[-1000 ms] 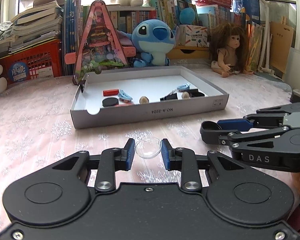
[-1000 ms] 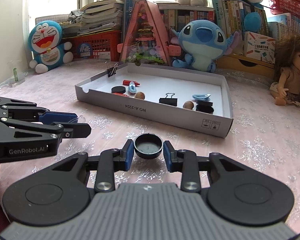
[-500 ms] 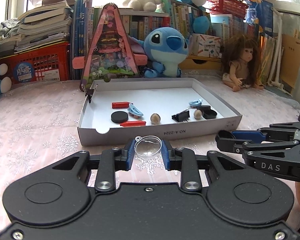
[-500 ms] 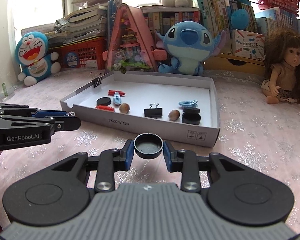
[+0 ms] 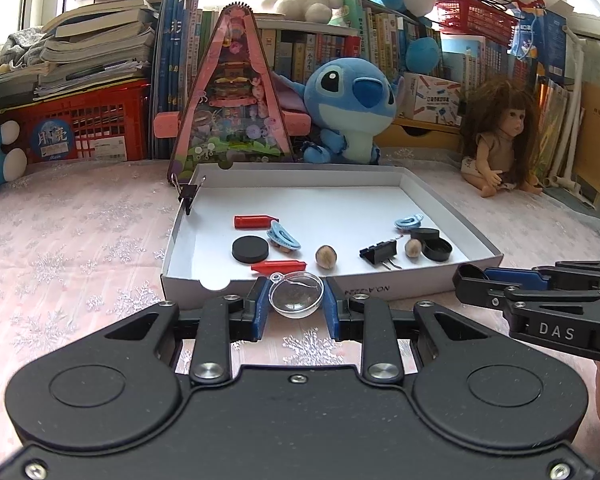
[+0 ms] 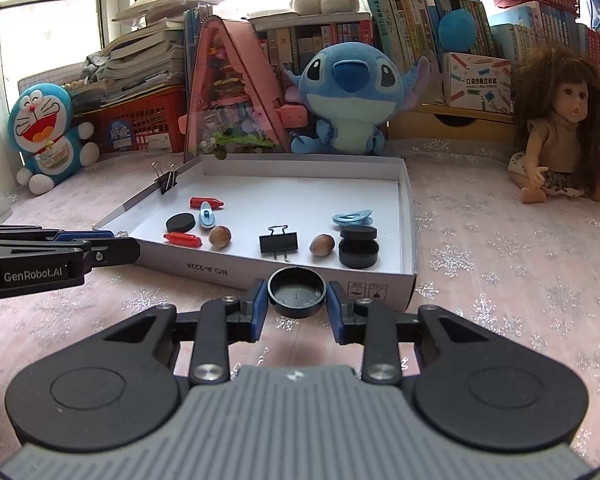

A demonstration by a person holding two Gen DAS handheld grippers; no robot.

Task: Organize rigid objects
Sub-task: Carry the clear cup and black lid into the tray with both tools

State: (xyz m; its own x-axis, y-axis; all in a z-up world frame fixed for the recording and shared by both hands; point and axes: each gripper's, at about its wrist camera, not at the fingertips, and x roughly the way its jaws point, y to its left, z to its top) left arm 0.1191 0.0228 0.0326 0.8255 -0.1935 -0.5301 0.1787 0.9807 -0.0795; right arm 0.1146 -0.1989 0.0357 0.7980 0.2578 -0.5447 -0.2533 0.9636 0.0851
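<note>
Now, clear dome (image 5: 297, 294), black cap (image 6: 297, 292).

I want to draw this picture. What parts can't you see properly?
- Left wrist view: the clear dome in the left gripper hides part of the tray label.
- Right wrist view: the black cap in the right gripper covers the tray wall behind it.
- Book spines: print too small.

Left gripper (image 5: 296, 300) black, blue pads, silver screws; right gripper (image 6: 297, 296) grey ribbed top.
</note>
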